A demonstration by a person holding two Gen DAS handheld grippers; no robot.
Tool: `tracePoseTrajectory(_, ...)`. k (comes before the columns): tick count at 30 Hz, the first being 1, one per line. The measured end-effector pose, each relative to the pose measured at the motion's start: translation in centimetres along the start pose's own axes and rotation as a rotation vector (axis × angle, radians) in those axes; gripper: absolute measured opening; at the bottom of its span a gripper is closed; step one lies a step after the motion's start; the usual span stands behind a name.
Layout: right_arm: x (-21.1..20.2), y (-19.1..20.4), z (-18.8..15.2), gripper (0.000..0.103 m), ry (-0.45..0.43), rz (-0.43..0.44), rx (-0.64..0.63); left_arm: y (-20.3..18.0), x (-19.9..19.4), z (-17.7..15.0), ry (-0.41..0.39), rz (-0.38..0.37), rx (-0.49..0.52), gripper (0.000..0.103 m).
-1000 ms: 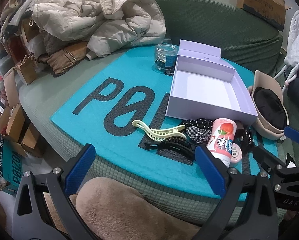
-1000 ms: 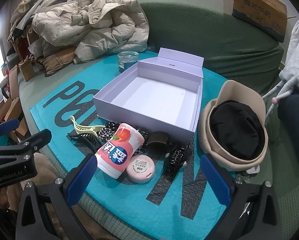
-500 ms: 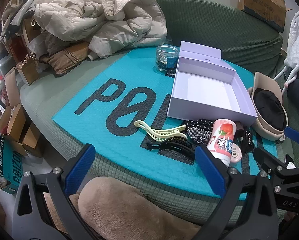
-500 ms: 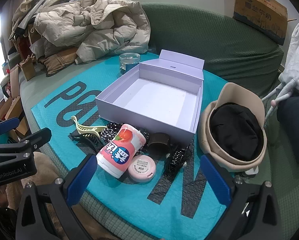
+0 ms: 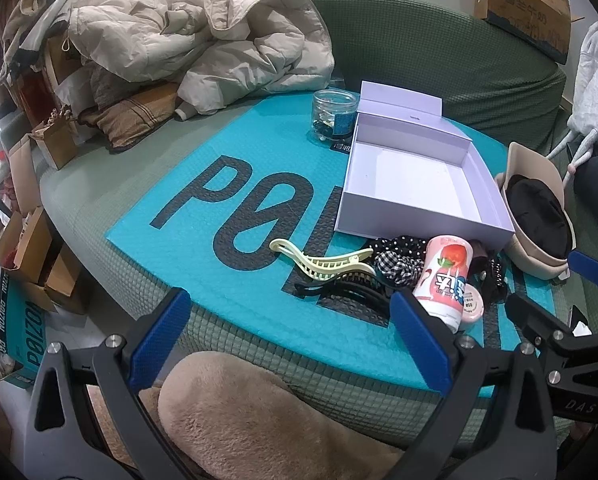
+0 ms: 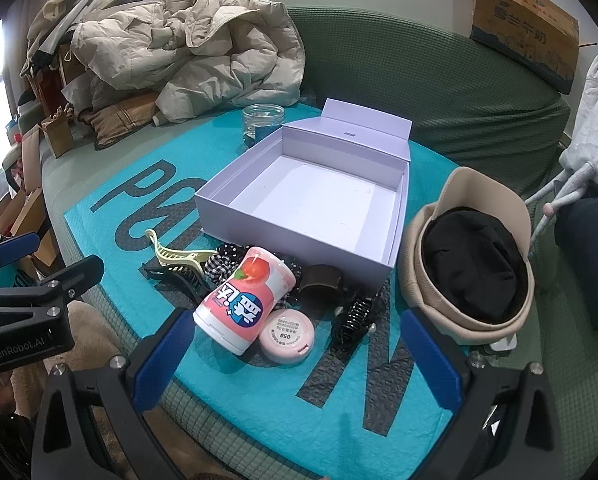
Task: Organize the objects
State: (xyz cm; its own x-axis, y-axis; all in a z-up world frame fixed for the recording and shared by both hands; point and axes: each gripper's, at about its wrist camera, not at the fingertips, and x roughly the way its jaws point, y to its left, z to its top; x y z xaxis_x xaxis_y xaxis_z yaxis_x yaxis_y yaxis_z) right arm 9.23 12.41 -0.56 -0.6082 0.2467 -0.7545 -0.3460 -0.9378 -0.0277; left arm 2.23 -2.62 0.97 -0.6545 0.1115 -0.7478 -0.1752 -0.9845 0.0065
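1. A green-covered sofa (image 6: 439, 76) filled the scene, its backrest curving across the far side.
2. A heap of beige padded jackets (image 6: 187, 56) lay on the far-left part of the seat, over a brown checked cushion (image 5: 139, 114).
3. A teal padded mailer (image 6: 291, 392) with large black letters lay flat on the seat and carried the objects to be organized.
4. A cardboard carton (image 6: 527, 24) stood on the backrest at the far right; smaller cartons (image 5: 31, 248) sat on the floor at the left.
5. An open lilac box (image 6: 315, 204), empty, rested near the middle of the mailer with its lid flap raised on the far side.
6. A beige hat (image 6: 467, 256) with a black lining lay just right of the box.
7. A clear jar (image 5: 335, 118) stood at the box's far-left corner.
8. Near the box's front wall lay a cluster: a pink bottle (image 6: 247, 304) on its side, a pink round compact (image 6: 286, 336) touching it, a cream hair clip (image 5: 323, 262), black hair clips (image 6: 353, 316) and checked scrunchies (image 5: 399, 266).
9. The left gripper (image 5: 289, 334) and the right gripper (image 6: 299, 356) hung at the near edge, jaws spread wide, holding nothing.
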Motion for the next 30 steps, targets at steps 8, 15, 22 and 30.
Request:
tracePoseTrajectory(8,0.0,0.1,0.0,0.103,0.002,-0.001,0.0,0.0,0.0,0.0,0.0,-0.001,0.003,0.1)
tracePoseTrajectory(15,0.3,-0.1,0.0,0.103,0.008,0.002,0.008,-0.3,0.3,-0.1,0.008,-0.058,0.073,0.1)
tracePoseTrajectory(22,0.9,-0.4,-0.2,0.103,0.023,0.007,0.018,-0.6,0.8,-0.2,0.027,-0.068,0.083,0.1)
tracePoseTrajectory(30,2.1,-0.8,-0.5,0.103,0.054,0.015,0.029,-1.0,2.2,-0.6,0.066,-0.073,0.083,0.1)
